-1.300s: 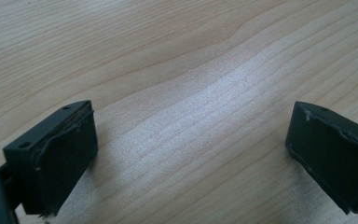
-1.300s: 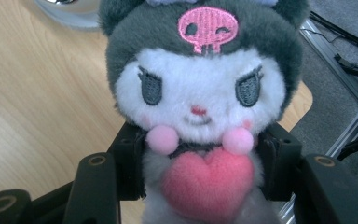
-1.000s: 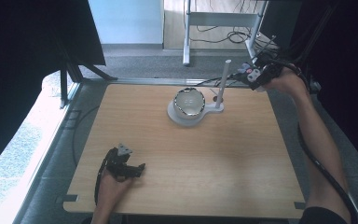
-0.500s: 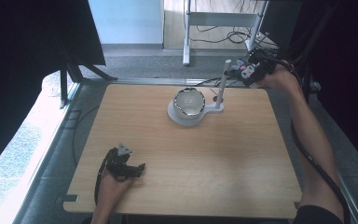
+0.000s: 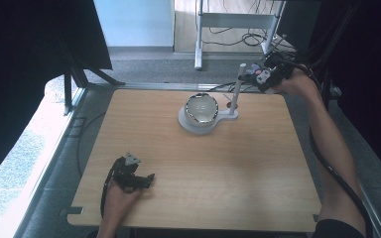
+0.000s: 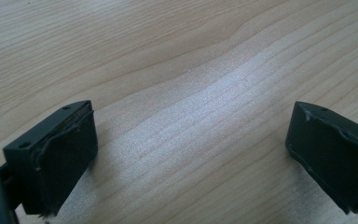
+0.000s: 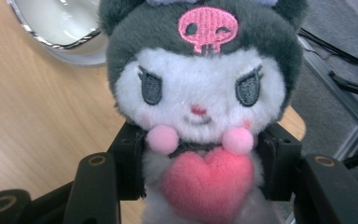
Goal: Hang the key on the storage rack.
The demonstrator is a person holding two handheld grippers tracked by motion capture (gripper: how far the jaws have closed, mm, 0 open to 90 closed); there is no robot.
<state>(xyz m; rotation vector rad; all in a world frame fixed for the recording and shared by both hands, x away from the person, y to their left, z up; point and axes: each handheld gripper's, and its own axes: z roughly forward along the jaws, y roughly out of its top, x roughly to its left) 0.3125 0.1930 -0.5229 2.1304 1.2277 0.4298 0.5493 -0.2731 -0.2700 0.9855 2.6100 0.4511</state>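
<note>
A small plush toy (image 7: 200, 107) with a dark grey hood, a pink skull badge, a white face and a pink heart sits between the jaws of my right gripper (image 7: 200, 175), which is shut on its body. In the high view that right gripper (image 5: 264, 75) hangs over the table's far right corner, beside the top of a white post (image 5: 236, 91). The post rises from a white stand that carries a round shiny bowl (image 5: 202, 108). My left gripper (image 5: 138, 179) rests near the front left edge, its jaws open over bare wood (image 6: 191, 126).
The wooden table (image 5: 198, 173) has a grey floor behind it with a white frame (image 5: 238, 22) and cables. Dark curtains stand at both sides. A black cable runs along the right forearm (image 5: 327, 144).
The right gripper with the plush toy has drifted left toward the top of the white post. The left gripper has stayed where it was.
</note>
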